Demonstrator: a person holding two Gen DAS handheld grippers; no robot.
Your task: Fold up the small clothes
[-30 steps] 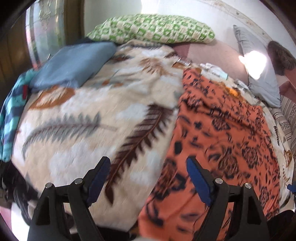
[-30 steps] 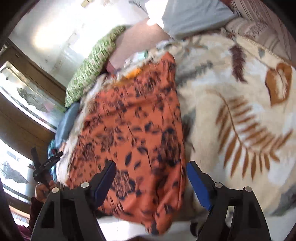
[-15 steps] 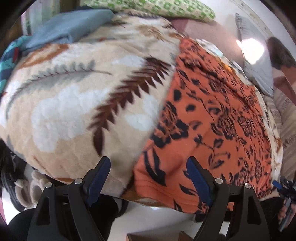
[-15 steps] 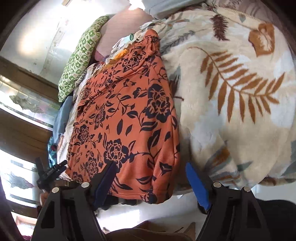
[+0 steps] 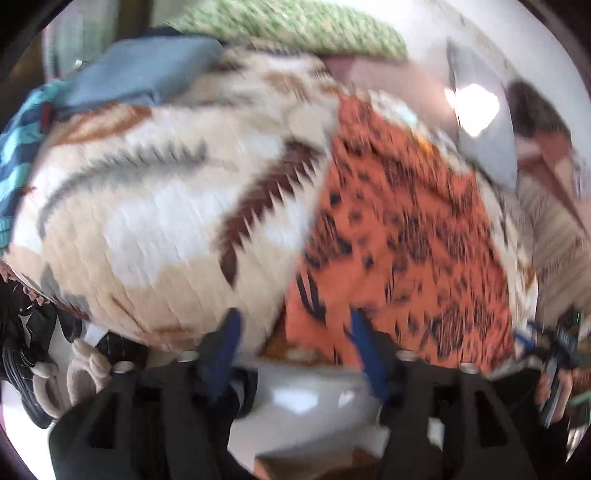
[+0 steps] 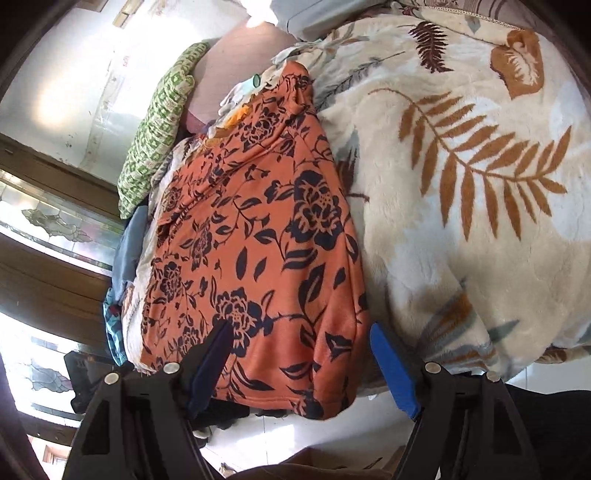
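An orange garment with a dark floral print [image 5: 399, 236] [image 6: 258, 236] lies spread flat on a cream leaf-patterned blanket [image 5: 155, 206] [image 6: 461, 192], its hem hanging over the bed's near edge. My left gripper [image 5: 291, 332] is open and empty, its fingers straddling the hem's left corner; this view is blurred. My right gripper [image 6: 299, 339] is open and empty, its fingers straddling the hem's right corner. The right gripper also shows at the far right of the left wrist view [image 5: 550, 350].
A green patterned pillow [image 5: 295, 22] [image 6: 159, 122] and a grey pillow [image 5: 480, 122] lie at the head of the bed. A folded blue cloth [image 5: 144, 74] and a teal striped cloth [image 5: 18, 147] sit at the left. Slippers [image 5: 70, 376] lie on the white floor [image 5: 303, 402] below.
Both grippers have drawn back from over the bed toward its near edge. They now sit at the garment's hem corners. Both stay open. The garment has not moved.
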